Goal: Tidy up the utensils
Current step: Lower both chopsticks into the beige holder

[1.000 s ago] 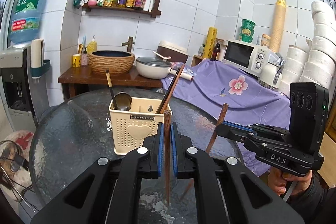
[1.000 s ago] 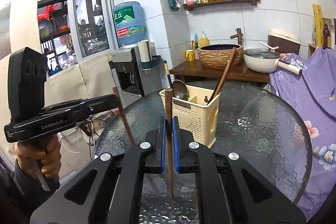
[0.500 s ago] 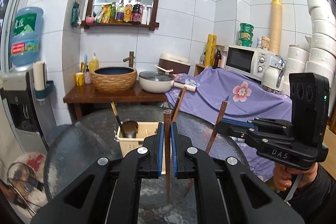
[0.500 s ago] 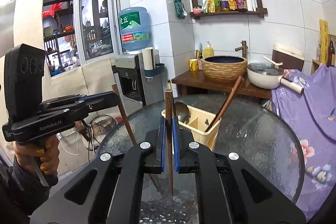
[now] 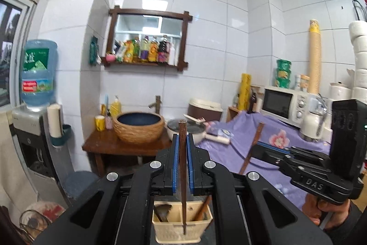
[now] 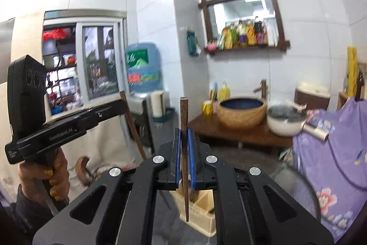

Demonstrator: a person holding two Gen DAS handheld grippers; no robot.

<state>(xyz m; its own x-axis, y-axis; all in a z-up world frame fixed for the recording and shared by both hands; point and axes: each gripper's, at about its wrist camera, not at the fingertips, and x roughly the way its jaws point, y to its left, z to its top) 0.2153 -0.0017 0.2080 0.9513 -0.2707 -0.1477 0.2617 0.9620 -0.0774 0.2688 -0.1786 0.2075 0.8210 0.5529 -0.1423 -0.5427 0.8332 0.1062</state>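
Above the cream utensil holder (image 5: 181, 225), each gripper carries one dark wooden chopstick upright: the left gripper (image 5: 181, 167) is clamped on the chopstick (image 5: 182, 176) whose tip hangs over the holder's middle compartment, and the right gripper (image 6: 184, 160) is clamped on a second chopstick (image 6: 184, 153), its point hanging just over the holder (image 6: 201, 212) near the front wall. The holder stands on the round glass tabletop (image 6: 291, 178), toward its near edge, and already has a ladle (image 5: 164, 211) and another wooden handle in it. Both sticks look light, stiff and smooth, tapering to a narrow point, so they could pivot or slip between the blue pads if held loosely. Each is pinched about a third of the way down from its thick top end, which seems a sound place: the wider wood gives the pads more to bite, and the long free tip can be steered into a compartment. Dropping them from too high risks a bounce off the rim.
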